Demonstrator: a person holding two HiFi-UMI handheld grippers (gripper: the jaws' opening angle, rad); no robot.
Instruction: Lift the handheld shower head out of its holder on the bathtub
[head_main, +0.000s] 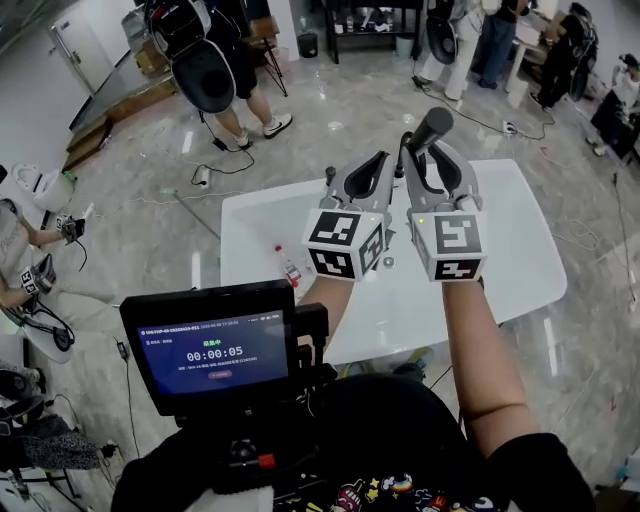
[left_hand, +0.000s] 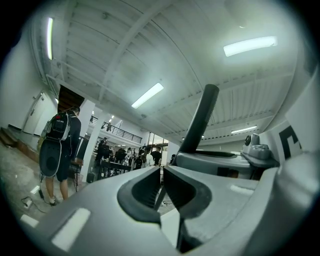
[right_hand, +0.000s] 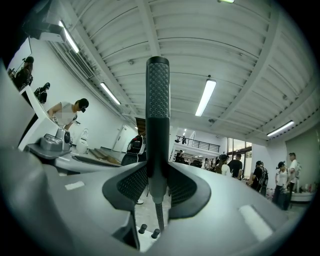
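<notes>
The dark handheld shower head (head_main: 430, 128) stands upright in the air over the white bathtub (head_main: 500, 250). My right gripper (head_main: 432, 150) is shut on its handle. In the right gripper view the textured head (right_hand: 157, 110) rises straight up between the pads of the right gripper (right_hand: 157, 185), and its thin hose (right_hand: 159, 215) hangs down toward the tub. My left gripper (head_main: 378, 165) is just left of it at the same height, jaws shut to a narrow slit with nothing gripped. The left gripper view shows the left gripper (left_hand: 161, 187) and the shower head (left_hand: 200, 120) to its right.
A small bottle with a red cap (head_main: 288, 265) stands on the tub's left rim. Two dark knobs (right_hand: 142, 229) sit on the tub deck below the hose. A chest-mounted monitor (head_main: 215, 345) fills the lower left. People stand around the glossy floor beyond.
</notes>
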